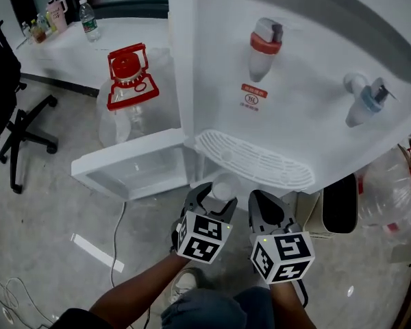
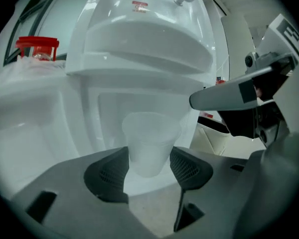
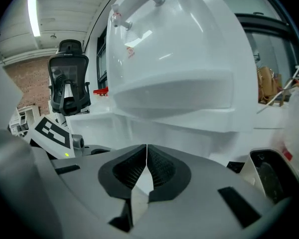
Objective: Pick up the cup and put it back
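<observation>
1. The white water dispenser (image 1: 294,81) fills the upper right of the head view. Its lower compartment door (image 1: 133,170) stands swung open to the left.
2. A white desk (image 1: 68,50) runs behind the dispenser at upper left, with a black office chair (image 1: 20,132) beside it on the floor.
3. A clear water jug with a red cap (image 1: 128,81) stands just beside the dispenser's left wall, behind the open door. A second clear jug (image 1: 390,194) lies at the right edge, near a black-and-white bin (image 1: 340,204).
4. The ribbed drip tray (image 1: 253,160) juts out from the dispenser front and overhangs both grippers. The red tap (image 1: 265,46) and the blue tap (image 1: 366,100) sit above it.
5. The right gripper (image 3: 146,166) is held just beside the left one, under the tray. Its jaws are pressed together, pad against pad, with nothing between them. In the left gripper view its body crosses the right side of the frame.
6. The left gripper (image 2: 148,161) points into the open lower compartment. Its jaws stand wide, both pads against the sides of the cup.
7. The translucent plastic cup (image 2: 149,138) is upright between those pads, directly below the front lip of the drip tray. Whether its base touches the compartment floor cannot be told.
8. A small water bottle (image 1: 89,19) stands on the desk, well apart from the work area.
</observation>
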Motion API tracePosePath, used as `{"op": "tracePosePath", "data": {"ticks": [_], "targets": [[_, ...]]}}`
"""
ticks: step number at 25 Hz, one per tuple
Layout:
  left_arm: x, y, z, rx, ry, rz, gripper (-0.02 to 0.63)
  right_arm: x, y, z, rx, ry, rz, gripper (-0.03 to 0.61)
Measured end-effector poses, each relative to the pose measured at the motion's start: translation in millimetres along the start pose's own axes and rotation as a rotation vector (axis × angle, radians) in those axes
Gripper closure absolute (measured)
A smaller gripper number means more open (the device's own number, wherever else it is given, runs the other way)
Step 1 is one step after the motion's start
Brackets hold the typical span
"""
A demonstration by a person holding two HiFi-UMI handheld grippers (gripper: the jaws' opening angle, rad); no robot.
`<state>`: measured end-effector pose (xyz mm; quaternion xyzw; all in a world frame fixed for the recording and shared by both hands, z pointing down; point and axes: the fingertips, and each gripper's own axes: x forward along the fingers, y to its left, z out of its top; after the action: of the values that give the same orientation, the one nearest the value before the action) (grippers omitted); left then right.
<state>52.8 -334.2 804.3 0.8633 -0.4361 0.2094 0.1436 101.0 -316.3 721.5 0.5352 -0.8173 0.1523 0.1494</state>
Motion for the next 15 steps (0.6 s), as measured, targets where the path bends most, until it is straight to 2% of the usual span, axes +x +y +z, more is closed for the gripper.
{"op": "tracePosePath", "data": {"ticks": [9,15], "targets": [[64,6,-31,-0.021,-0.025,-0.008,0.354,34,-11,-25,-0.009,-0.005,-0.01,0.557],[101,17,-52,-0.001,-0.027,0.011,0.354,44,-18,-46,-0.019,0.0,-0.031,0.557]]}}
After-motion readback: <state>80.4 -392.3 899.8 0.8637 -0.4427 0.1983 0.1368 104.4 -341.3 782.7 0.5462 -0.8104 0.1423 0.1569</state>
